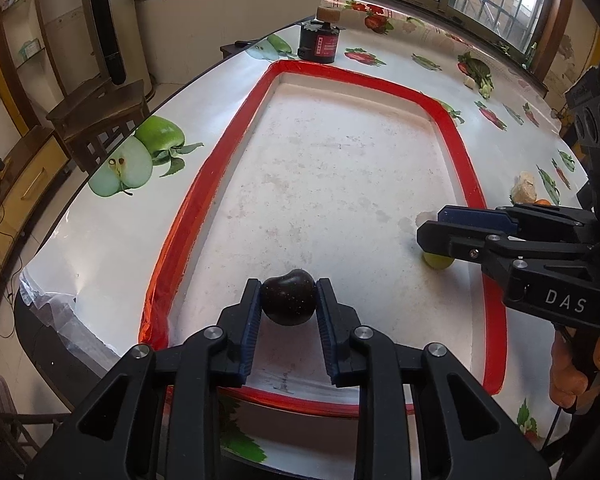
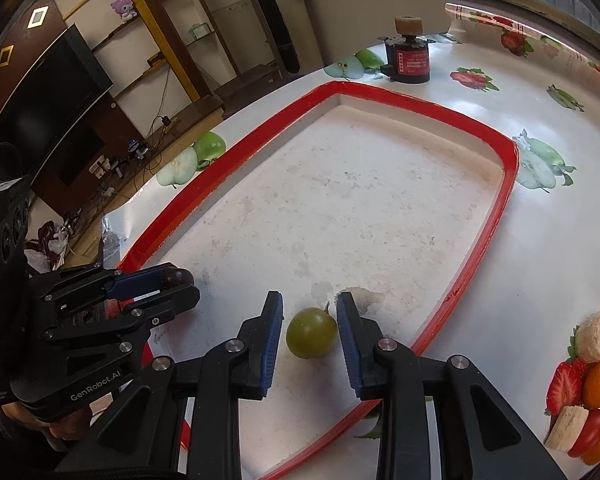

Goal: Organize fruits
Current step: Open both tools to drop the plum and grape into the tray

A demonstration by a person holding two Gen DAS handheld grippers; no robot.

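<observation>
Dark plum [image 1: 288, 298] clamped in left hand-held gripper [image 1: 288, 300] over tray [image 1: 380, 84]

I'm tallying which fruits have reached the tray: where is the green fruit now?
The green fruit lies on the floor of the red-rimmed tray, near its right rim, between the open fingers of the right hand-held gripper.

Green fruit [image 1: 438, 261] mostly hidden under the right gripper [image 1: 428, 228] in the left wrist view, only its lower edge shows. Dark plum [image 2: 177, 277] largely covered by the left gripper [image 2: 186, 286] in the right wrist view. Label text on the black canister [image 1: 319, 45] beyond the tongs too small to read. Hand [image 1: 580, 372] behind the right gripper cut by the frame edge.
</observation>
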